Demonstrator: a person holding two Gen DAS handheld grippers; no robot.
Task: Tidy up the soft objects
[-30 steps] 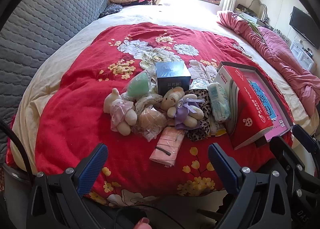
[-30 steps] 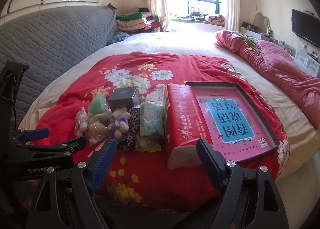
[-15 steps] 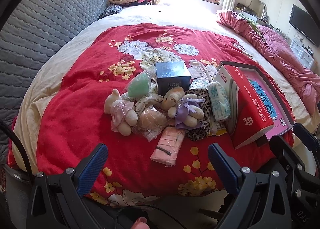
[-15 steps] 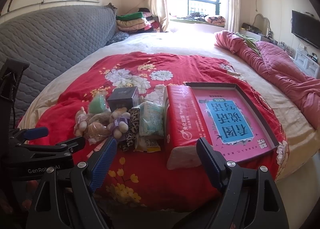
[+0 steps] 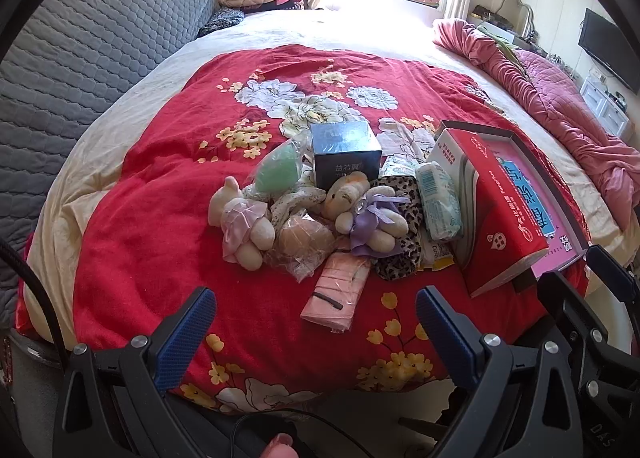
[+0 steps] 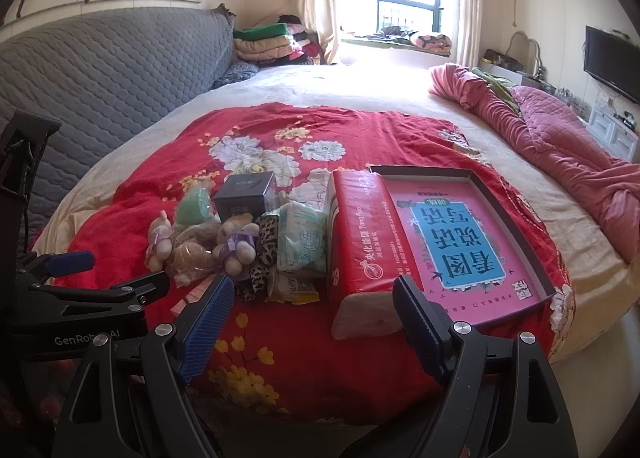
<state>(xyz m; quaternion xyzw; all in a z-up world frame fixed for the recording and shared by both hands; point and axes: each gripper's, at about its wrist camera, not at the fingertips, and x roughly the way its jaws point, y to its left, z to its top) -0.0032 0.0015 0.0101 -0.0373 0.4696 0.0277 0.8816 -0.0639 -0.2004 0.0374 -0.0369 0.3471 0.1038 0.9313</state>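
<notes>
Presently both tools are held spread wide with nothing between their blue pads. The left gripper is kept low at the near edge of the bed, and the heap of soft things is seen well ahead of its fingers: a pink packet lies nearest, then a bagged tan puff, a bear in a pink dress, a bear with a purple bow, a leopard-print cloth, and a green puff in a bag. A dark box is set behind the bears, and a wipes pack is leaned against a red tissue pack.

The right gripper is likewise held open and level, pointed at the near end of the red tissue pack, which is not touched. The toy heap is placed ahead and left of its left finger. A pink tray is seen just beside the tissue pack on the right. Everything is laid on a red flowered blanket.
</notes>
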